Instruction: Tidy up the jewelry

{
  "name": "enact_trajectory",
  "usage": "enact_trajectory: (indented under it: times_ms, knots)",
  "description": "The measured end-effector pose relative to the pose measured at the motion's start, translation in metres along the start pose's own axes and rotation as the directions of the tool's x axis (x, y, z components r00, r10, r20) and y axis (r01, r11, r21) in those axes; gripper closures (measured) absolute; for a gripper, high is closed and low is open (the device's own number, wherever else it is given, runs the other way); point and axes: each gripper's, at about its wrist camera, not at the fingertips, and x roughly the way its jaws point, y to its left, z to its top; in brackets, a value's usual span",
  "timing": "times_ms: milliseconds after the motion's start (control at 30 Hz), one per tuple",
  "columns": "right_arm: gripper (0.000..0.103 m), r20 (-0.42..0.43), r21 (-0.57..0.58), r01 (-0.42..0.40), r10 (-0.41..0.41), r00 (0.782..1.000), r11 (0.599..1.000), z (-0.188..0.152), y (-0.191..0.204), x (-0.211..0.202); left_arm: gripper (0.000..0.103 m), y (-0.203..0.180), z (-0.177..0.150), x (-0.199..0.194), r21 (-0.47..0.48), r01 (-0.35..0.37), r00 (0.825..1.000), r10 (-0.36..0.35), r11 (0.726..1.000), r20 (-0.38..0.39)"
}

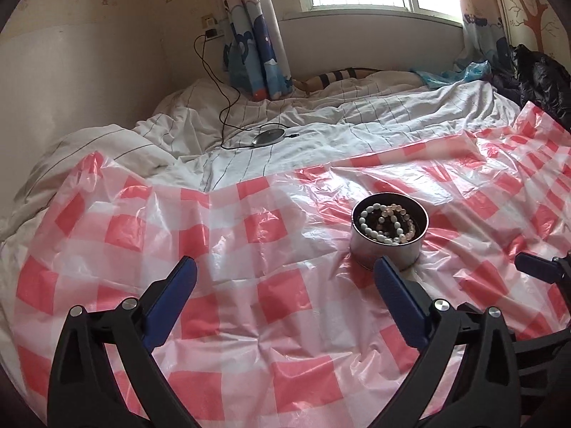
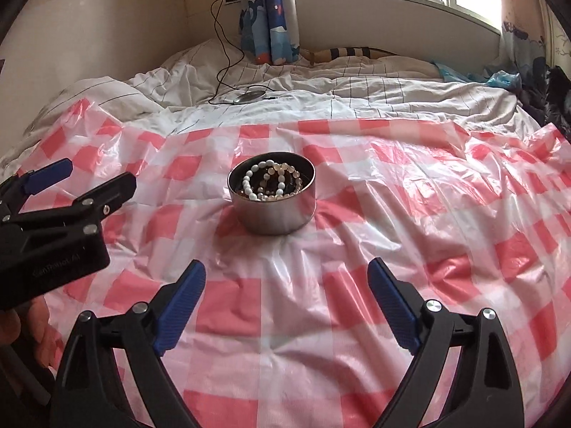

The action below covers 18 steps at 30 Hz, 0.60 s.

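Observation:
A round metal tin [image 1: 387, 253] stands on a red-and-white checked plastic sheet [image 1: 249, 249] spread on a bed. Several bead bracelets [image 1: 387, 223], white, pale and dark, lie inside it. My left gripper [image 1: 285, 267] is open and empty, with its right finger just in front of the tin. In the right wrist view the tin [image 2: 273, 214] with the bracelets [image 2: 271, 182] stands straight ahead of my right gripper [image 2: 287, 274], which is open and empty. The left gripper [image 2: 50, 174] shows at the left edge there.
A rumpled white striped duvet [image 1: 321, 121] lies beyond the sheet. A round device [image 1: 267, 137] with a black cable rests on it. Curtains [image 1: 257, 35], a window and a wall stand behind. Dark clothing [image 1: 539, 75] lies at the far right.

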Motion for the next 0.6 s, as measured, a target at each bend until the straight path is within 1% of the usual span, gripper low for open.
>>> enact_trajectory:
  times_ms: [100, 200, 233, 300, 400, 500, 600]
  knots:
    - [0.012, 0.034, 0.035, -0.010, 0.009, 0.999, 0.999, -0.003, -0.001, -0.011, 0.008, 0.003, -0.007, -0.002, -0.021, 0.016, 0.998, -0.017, 1.000, -0.054]
    - [0.011, 0.057, 0.040, -0.017, 0.015, 0.998, 0.999, 0.000, 0.004, -0.017, 0.008, 0.012, -0.019, 0.004, -0.081, 0.054, 0.991, -0.063, 0.995, -0.114]
    - [0.011, 0.056, 0.038, -0.020, 0.018, 0.998, 0.999, -0.001, 0.006, -0.017, 0.008, 0.015, -0.022, 0.005, -0.099, 0.065, 0.990, -0.076, 0.993, -0.120]
    - [0.011, 0.049, 0.033, -0.036, 0.034, 0.998, 0.999, 0.000, 0.009, -0.014, 0.008, 0.021, -0.028, 0.002, -0.114, 0.083, 0.991, -0.094, 0.990, -0.097]
    - [0.011, 0.053, 0.036, -0.038, 0.037, 0.998, 0.999, 0.000, 0.010, -0.012, 0.008, 0.019, -0.027, 0.000, -0.097, 0.104, 0.989, -0.113, 0.990, -0.092]
    - [0.010, 0.081, 0.065, -0.028, 0.023, 0.996, 0.998, 0.002, 0.005, -0.014, 0.008, 0.014, -0.024, 0.000, -0.080, 0.104, 0.990, -0.111, 0.991, -0.088]
    - [0.008, 0.100, 0.102, -0.009, -0.001, 0.995, 0.995, 0.004, -0.003, -0.015, 0.008, 0.006, -0.022, 0.002, -0.045, 0.087, 0.991, -0.091, 0.995, -0.096]
